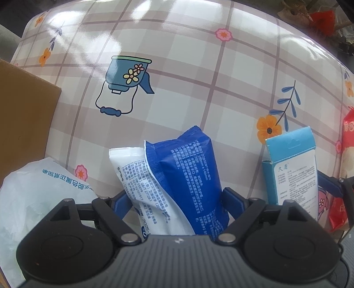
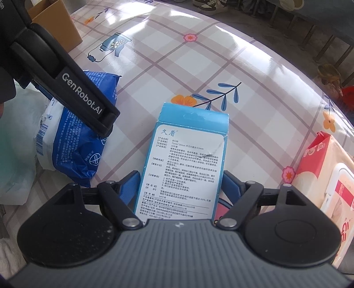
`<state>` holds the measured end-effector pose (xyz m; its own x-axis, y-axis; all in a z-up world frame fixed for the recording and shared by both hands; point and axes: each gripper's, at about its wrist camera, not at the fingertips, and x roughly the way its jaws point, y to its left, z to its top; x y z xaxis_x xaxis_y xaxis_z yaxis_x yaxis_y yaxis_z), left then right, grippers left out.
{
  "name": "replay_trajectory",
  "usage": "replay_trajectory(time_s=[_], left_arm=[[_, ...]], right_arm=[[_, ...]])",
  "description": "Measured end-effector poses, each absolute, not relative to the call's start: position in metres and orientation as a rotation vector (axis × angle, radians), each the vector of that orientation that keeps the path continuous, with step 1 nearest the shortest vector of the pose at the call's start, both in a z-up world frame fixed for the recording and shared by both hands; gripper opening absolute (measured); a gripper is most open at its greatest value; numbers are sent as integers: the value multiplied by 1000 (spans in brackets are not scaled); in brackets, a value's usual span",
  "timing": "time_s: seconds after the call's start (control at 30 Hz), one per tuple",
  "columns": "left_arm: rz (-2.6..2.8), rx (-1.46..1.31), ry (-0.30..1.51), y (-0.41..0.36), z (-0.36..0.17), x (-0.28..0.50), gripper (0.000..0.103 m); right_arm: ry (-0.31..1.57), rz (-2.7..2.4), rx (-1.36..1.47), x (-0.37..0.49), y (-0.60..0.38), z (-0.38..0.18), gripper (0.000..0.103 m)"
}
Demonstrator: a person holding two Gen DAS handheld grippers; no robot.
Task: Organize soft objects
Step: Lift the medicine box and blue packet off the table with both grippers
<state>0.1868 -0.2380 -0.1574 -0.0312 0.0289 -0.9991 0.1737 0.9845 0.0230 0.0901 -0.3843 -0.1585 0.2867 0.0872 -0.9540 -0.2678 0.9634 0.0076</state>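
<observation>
The blue pack (image 1: 190,183) lies on the table (image 1: 177,66) directly under the left gripper (image 1: 174,199), its long axis running away from the camera, between spread jaws that touch nothing. That gripper points straight down. The right gripper (image 2: 181,188), steeply tilted, straddles the box (image 2: 185,159) just right, also unclenched.

A home, by the look: glossy checked oilcloth with printed flowers (image 2: 221,66) covers the table, sneakers (image 2: 205,4) wait beyond.
</observation>
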Motion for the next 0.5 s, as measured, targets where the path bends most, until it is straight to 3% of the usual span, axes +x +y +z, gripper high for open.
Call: replay_trajectory(time_s=[0.5], left_arm=[[-146,153,1566,-236,-145,179,75]], right_arm=[[1246,192,-45,93,-398,-154,74]])
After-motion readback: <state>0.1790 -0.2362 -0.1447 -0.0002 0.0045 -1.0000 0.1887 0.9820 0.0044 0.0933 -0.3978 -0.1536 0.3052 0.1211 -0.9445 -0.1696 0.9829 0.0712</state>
